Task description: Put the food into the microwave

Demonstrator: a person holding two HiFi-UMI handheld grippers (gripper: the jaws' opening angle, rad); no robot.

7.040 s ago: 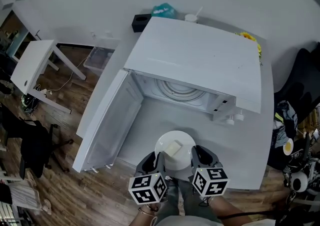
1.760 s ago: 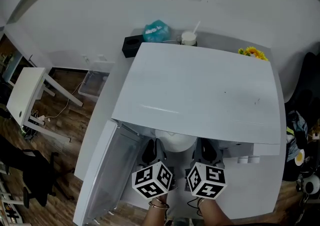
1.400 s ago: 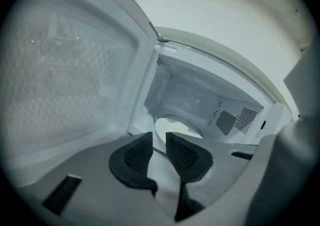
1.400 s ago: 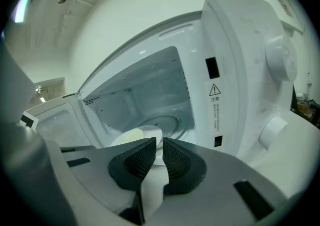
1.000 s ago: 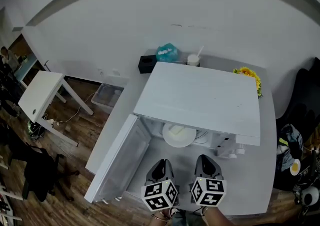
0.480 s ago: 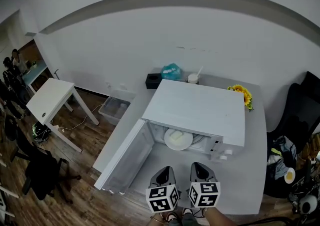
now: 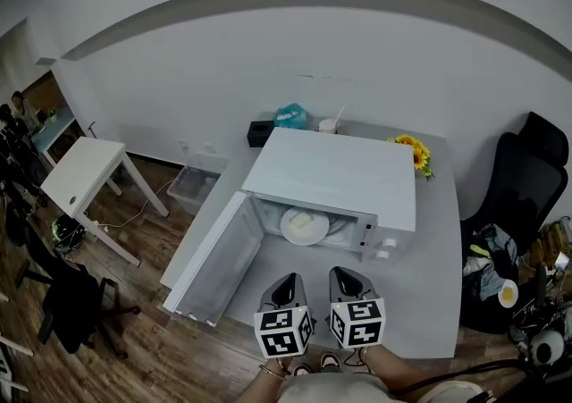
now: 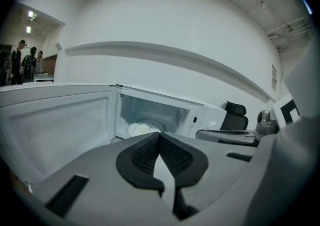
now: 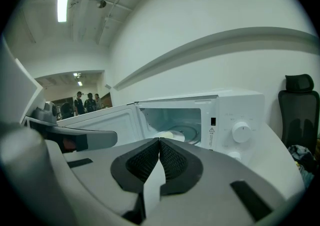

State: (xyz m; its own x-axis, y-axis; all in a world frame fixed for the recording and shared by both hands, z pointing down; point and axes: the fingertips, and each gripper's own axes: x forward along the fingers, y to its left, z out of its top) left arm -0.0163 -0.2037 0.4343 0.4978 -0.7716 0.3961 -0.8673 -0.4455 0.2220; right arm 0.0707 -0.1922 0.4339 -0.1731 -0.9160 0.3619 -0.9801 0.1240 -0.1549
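A white plate with pale yellow food rests inside the white microwave, on the turntable. The microwave door hangs open to the left. My left gripper and right gripper sit side by side in front of the opening, well back from the plate. Both are shut with their pads touching and nothing between them.
The microwave stands on a grey table. Behind it are a black box, a teal bag, a white cup and yellow flowers. A black chair is at right, a white side table at left.
The plate went from between the grippers into the microwave. Both grippers have since let it go, pulled back toward the table's near edge and shut. The head view has risen.
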